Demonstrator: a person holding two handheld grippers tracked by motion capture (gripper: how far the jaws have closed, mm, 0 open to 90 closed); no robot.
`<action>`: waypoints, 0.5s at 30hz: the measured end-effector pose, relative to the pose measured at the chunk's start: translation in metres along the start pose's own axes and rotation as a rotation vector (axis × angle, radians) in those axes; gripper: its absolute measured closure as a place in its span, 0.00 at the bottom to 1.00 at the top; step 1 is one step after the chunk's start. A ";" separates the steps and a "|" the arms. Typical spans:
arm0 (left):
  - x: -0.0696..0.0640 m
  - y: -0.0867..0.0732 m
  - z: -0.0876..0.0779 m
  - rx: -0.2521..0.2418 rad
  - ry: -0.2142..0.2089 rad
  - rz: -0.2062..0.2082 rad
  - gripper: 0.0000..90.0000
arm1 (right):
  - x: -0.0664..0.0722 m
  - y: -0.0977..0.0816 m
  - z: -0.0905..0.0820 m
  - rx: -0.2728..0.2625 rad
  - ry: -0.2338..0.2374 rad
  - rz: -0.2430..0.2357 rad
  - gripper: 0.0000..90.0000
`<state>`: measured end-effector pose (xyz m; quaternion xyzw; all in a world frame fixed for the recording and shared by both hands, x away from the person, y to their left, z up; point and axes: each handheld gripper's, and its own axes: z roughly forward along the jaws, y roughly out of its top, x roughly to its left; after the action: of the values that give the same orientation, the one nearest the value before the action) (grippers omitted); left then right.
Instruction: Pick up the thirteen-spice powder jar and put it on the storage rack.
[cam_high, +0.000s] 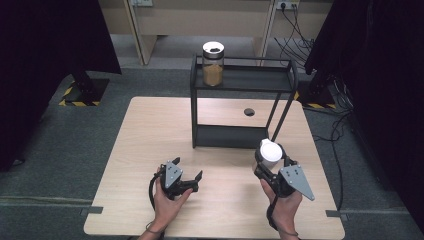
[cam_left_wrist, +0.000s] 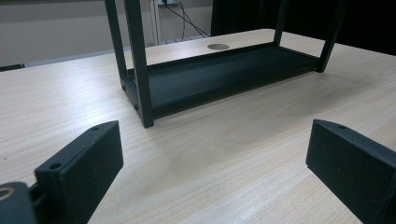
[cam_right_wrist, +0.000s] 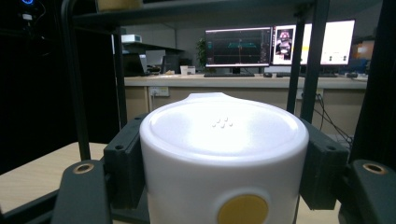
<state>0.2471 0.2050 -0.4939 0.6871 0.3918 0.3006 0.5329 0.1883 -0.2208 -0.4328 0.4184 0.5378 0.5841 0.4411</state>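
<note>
With the white jar (cam_high: 270, 152) pinched upright in the right gripper (cam_high: 269, 159) near the table's (cam_high: 150, 130) right edge, before the black rack (cam_high: 240, 135), it should be carried level, while the left gripper (cam_high: 189, 179) rests spread and empty.

Left gripper (cam_high: 192, 181) rests with jaws wide apart; right gripper (cam_high: 267, 159) jaws clamped.

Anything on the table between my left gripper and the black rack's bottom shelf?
No. In the left gripper view, bare wood of the table runs from the open left gripper to the rack, with nothing between.
</note>
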 end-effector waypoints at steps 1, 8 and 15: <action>0.000 0.000 0.000 0.000 0.000 -0.001 0.04 | 0.000 0.002 0.002 -0.006 0.001 -0.005 0.34; 0.000 0.000 0.000 0.000 -0.001 -0.001 0.04 | 0.002 0.018 0.013 -0.044 0.001 -0.022 0.34; 0.000 0.000 0.000 0.001 -0.002 0.004 0.04 | 0.004 0.032 0.023 -0.081 0.002 -0.025 0.34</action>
<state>0.2472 0.2052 -0.4937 0.6885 0.3900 0.3008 0.5324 0.2078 -0.2122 -0.3988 0.3928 0.5193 0.6001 0.4646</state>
